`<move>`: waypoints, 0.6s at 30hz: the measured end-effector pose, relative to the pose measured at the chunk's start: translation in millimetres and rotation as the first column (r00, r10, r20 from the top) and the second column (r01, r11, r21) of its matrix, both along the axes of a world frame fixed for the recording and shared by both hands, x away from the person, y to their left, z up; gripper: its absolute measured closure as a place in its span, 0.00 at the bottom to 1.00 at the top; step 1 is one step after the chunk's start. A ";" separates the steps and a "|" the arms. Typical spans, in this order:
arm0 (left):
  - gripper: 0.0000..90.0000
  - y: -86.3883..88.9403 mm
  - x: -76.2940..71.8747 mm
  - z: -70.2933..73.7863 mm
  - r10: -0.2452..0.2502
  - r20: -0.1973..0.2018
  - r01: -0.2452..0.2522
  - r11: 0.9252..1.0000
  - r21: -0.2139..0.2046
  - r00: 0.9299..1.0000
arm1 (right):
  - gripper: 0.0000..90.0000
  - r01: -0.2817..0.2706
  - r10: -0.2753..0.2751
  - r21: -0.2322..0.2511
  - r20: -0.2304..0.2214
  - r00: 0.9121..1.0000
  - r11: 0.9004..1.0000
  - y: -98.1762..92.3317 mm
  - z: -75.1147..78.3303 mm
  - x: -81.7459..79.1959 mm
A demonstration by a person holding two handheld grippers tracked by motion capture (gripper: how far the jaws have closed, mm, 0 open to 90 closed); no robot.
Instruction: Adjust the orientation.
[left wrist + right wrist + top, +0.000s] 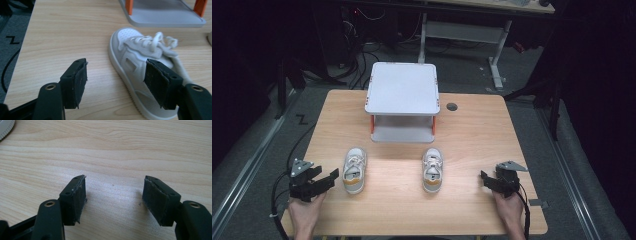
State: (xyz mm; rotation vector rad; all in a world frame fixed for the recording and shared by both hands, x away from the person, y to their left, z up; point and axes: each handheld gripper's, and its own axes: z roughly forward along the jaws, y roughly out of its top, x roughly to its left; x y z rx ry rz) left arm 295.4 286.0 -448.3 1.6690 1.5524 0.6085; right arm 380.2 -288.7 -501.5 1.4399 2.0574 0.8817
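Two shoes on table, before shelf rack: left shoe, right shoe; grippers at outer sides.

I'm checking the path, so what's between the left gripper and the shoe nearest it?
Nothing but bare table. In the high view, the left gripper sits just left of the shoe, jaws open.

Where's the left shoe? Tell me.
High view: the left shoe lies on the table's near left, just right of the open left gripper, before the grey shelf.

2 black tools, grey 3-cornered plates
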 end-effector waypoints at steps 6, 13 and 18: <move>0.41 -15.4 7.9 6.8 -0.055 -0.035 0.055 0.998 0.021 0.998 | 0.40 -0.002 0.002 -0.001 0.001 1.000 1.000 -0.1 0.0 0.1; 0.47 -27.1 18.5 0.5 -0.090 -0.105 0.095 0.994 0.046 0.990 | 0.40 -0.002 0.002 -0.001 0.001 1.000 1.000 0.0 0.0 -0.1; 0.55 -29.7 22.8 -1.9 -0.098 -0.140 0.107 0.993 0.055 0.985 | 0.40 -0.003 0.003 0.000 0.001 1.000 1.000 0.1 -0.1 -0.1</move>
